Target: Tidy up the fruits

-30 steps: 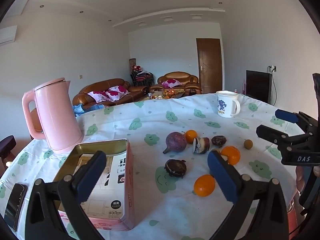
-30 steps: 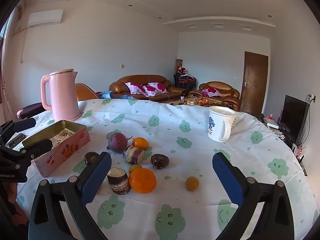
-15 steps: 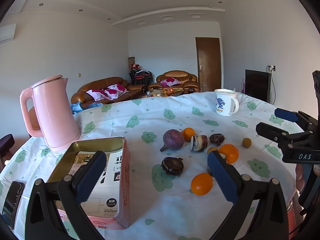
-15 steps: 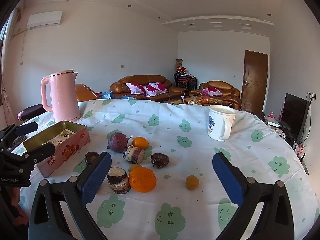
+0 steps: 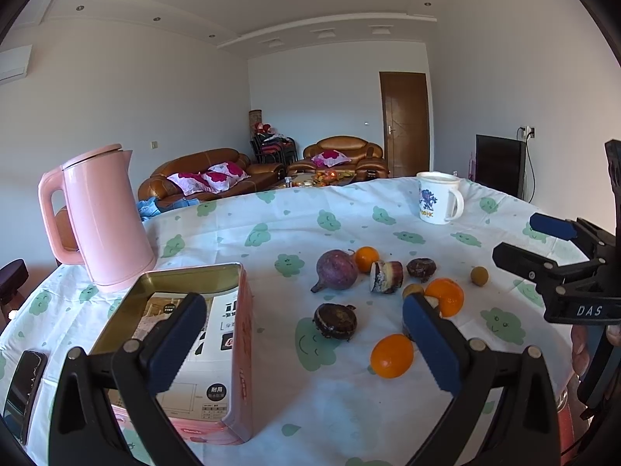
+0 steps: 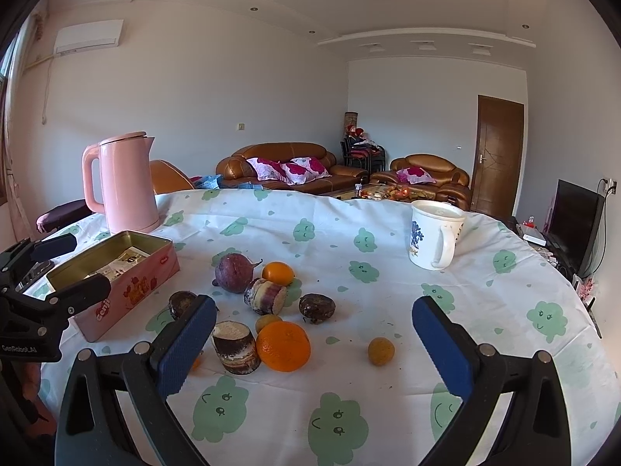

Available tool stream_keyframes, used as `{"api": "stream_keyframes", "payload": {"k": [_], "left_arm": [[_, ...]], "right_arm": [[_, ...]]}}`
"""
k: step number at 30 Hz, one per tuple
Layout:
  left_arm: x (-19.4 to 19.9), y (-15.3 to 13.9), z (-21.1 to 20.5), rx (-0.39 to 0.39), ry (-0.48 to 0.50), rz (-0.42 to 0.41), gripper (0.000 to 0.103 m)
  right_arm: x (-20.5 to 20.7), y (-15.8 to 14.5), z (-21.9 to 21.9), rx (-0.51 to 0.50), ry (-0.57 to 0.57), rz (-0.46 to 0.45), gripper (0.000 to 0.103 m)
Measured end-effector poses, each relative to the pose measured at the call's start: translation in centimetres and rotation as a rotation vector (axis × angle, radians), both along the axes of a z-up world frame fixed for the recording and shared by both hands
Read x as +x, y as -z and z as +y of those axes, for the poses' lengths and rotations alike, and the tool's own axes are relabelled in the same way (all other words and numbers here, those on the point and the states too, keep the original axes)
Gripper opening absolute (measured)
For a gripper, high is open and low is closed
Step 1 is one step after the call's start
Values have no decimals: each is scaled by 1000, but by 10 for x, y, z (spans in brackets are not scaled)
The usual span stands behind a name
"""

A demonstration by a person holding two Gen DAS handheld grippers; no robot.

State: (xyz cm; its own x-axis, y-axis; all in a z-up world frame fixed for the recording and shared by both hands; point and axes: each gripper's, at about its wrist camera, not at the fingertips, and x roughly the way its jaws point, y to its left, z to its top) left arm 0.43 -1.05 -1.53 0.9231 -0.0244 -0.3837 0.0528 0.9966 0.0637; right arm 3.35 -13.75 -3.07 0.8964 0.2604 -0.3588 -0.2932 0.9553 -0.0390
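Fruits lie in a loose cluster on the tablecloth: a purple round fruit (image 6: pixel 235 272), a large orange (image 6: pixel 283 345), a small orange (image 6: pixel 278 273), a near orange (image 5: pixel 391 355), cut purple cane pieces (image 6: pixel 236 346), dark round fruits (image 6: pixel 316 307) and a small yellow fruit (image 6: pixel 381 350). An open pink tin box (image 5: pixel 186 353) with a paper inside stands left of them. My left gripper (image 5: pixel 302 349) is open and empty, above the box's right edge. My right gripper (image 6: pixel 314 345) is open and empty, just before the large orange.
A pink kettle (image 5: pixel 103 215) stands behind the box. A white mug (image 6: pixel 434 239) stands at the far right of the round table (image 6: pixel 504 310). A dark phone (image 5: pixel 23 388) lies at the left edge. Sofas and a door are beyond.
My left gripper has shifted slightly; the box and fruits sit a little lower and farther left in its view. The right gripper has barely moved. Both stay open.
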Motion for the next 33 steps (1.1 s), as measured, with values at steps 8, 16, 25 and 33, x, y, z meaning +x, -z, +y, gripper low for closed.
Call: {"api": "stream_keyframes", "payload": {"k": [8, 16, 25, 33], "left_arm": [[0, 0, 0, -1, 0, 0, 103], [0, 0, 0, 0, 0, 0, 103], [0, 0, 1, -1, 1, 1, 103], [0, 3, -1, 0, 0, 11, 103]], "right_arm": [[0, 0, 0, 0, -1, 0, 102], [0, 0, 1, -2, -1, 0, 102], [-1, 1, 2, -2, -5, 2, 102], [0, 4, 2, -4, -5, 11, 102]]}}
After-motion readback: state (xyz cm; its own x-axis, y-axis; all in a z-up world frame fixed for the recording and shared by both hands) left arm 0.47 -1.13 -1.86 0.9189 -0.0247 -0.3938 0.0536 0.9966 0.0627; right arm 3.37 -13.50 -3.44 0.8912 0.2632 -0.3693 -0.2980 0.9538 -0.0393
